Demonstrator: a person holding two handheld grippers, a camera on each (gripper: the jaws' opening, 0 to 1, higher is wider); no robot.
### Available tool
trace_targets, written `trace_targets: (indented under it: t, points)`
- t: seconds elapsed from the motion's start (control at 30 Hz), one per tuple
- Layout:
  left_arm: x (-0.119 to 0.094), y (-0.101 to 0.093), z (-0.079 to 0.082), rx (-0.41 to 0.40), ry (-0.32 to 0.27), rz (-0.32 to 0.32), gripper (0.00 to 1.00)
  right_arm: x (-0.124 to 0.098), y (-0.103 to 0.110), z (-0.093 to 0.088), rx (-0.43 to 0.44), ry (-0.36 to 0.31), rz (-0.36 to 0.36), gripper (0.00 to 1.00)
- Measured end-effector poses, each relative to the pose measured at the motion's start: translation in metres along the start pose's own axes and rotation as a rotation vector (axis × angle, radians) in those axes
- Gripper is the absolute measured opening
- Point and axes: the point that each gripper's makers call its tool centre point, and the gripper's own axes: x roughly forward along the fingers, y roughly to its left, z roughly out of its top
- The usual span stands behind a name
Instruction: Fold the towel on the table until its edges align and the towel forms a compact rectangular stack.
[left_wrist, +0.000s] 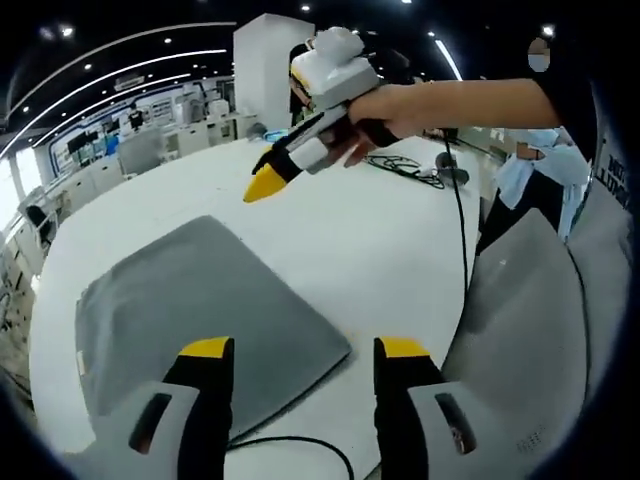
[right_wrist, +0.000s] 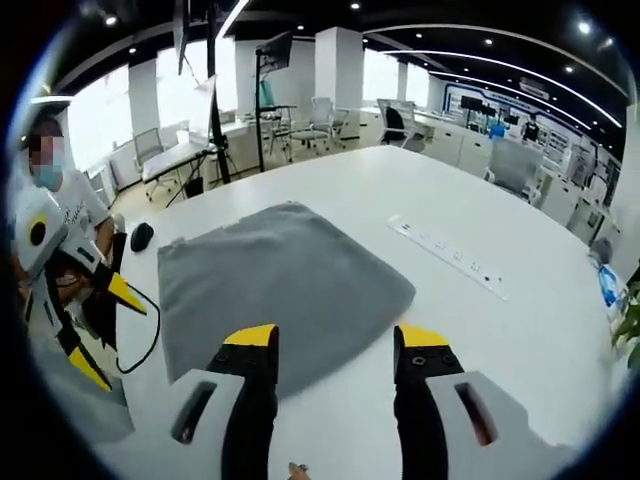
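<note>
Towel: the grey towel (right_wrist: 275, 290) lies flat and single-layered on the white worktop (right_wrist: 480, 330), not yet folded.
Key relation: from the right tongs (right_wrist: 332, 345) it spreads straight ahead and slightly left, one corner nearest the jaws; from the left tongs (left_wrist: 304, 348) it lies ahead-left.
Nearer: judged about equal; both hover just off its near edge.
Left tongs: jaws wide apart, holding nothing.
Right tongs: jaws wide apart, holding nothing.
Around: a power strip (right_wrist: 450, 256) well right of the towel; a cable (left_wrist: 300, 442) by the near edge, possibly a snag.
</note>
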Motion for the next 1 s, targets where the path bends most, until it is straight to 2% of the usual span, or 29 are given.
trace_targets:
  t: [0.13, 0.27, 0.43, 0.5, 0.7, 0.77, 1.0]
  points:
    - [0.017, -0.014, -0.003, 0.005, 0.013, -0.056, 0.52, 0.012, -0.009, -0.004, 0.014, 0.017, -0.004, 0.43]
    - [0.033, -0.018, -0.004, 0.019, 0.032, -0.072, 0.50, 0.029, -0.015, -0.010, 0.015, 0.036, -0.004, 0.43]
    - [0.048, -0.023, -0.007, -0.034, 0.043, -0.077, 0.43, 0.042, -0.023, -0.022, 0.021, 0.069, -0.010, 0.41]
    - [0.056, -0.029, -0.010, -0.109, 0.047, -0.089, 0.43, 0.047, -0.026, -0.027, 0.031, 0.081, -0.010, 0.39]
    - [0.068, -0.038, -0.022, -0.167, 0.083, -0.079, 0.38, 0.066, -0.034, -0.039, 0.055, 0.111, -0.007, 0.37]
    - [0.073, -0.038, -0.027, -0.214, 0.090, -0.070, 0.36, 0.069, -0.036, -0.043, 0.068, 0.119, -0.010, 0.36]
    - [0.082, -0.032, -0.040, -0.238, 0.132, -0.025, 0.30, 0.091, -0.042, -0.060, 0.120, 0.165, -0.006, 0.33]
